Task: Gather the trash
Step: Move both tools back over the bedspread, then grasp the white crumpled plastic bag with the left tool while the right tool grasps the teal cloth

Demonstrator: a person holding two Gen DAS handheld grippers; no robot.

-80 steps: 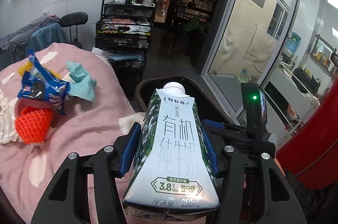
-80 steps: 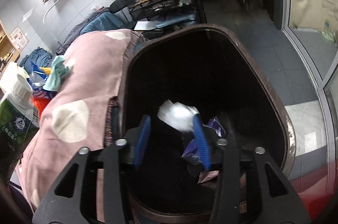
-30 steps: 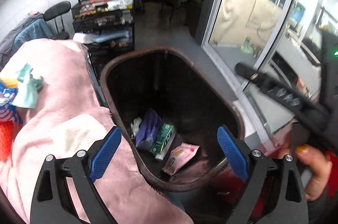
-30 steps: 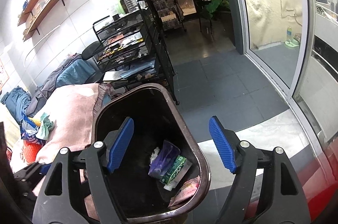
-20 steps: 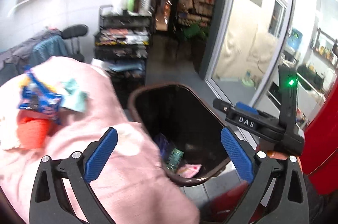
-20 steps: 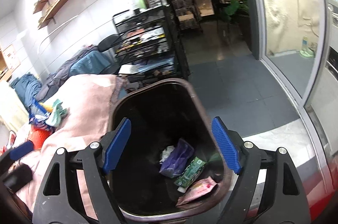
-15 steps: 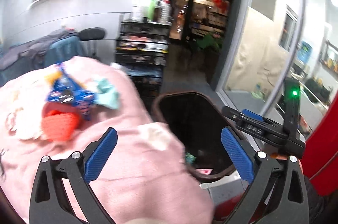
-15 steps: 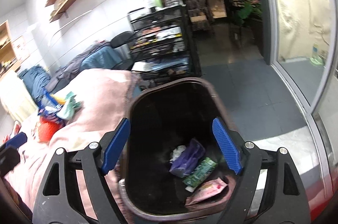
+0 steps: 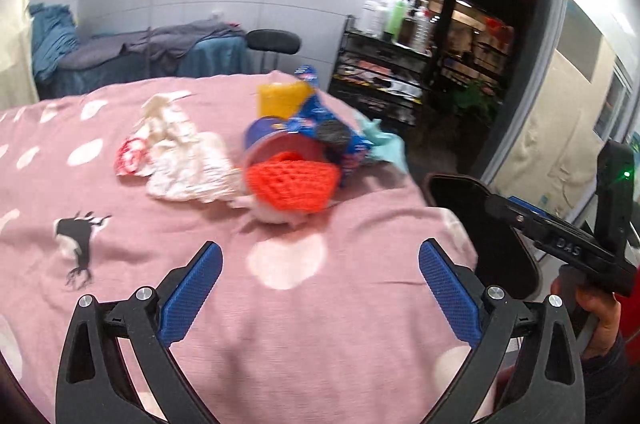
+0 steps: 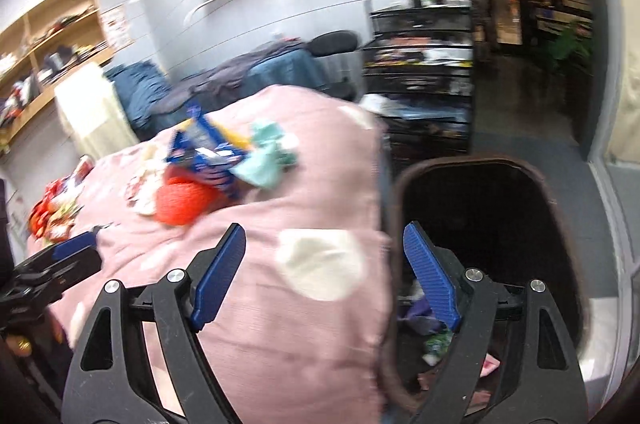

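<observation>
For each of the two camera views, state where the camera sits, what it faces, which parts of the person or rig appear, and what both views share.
Left wrist: on the left gripper, open, facing the pink blanket; the right hand shows.
Right wrist: on the right gripper, open, straddling the blanket edge and trash bin.
Shared: the orange net, blanket and bin.

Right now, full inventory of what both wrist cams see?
cloth: 1, pink with pale dots, covers the table
net: 1, orange, in the trash pile
wrapper: 1, blue, behind the net
bag: 1, white crumpled, left of the net
tissue: 1, teal, at the pile's right end
bin: 1, dark, on the floor right of the table, trash inside
cart: 1, black, bottles on top, behind the bin
left hand-held gripper: 1, blue pads, open, empty
right hand-held gripper: 1, blue pads, open, empty
</observation>
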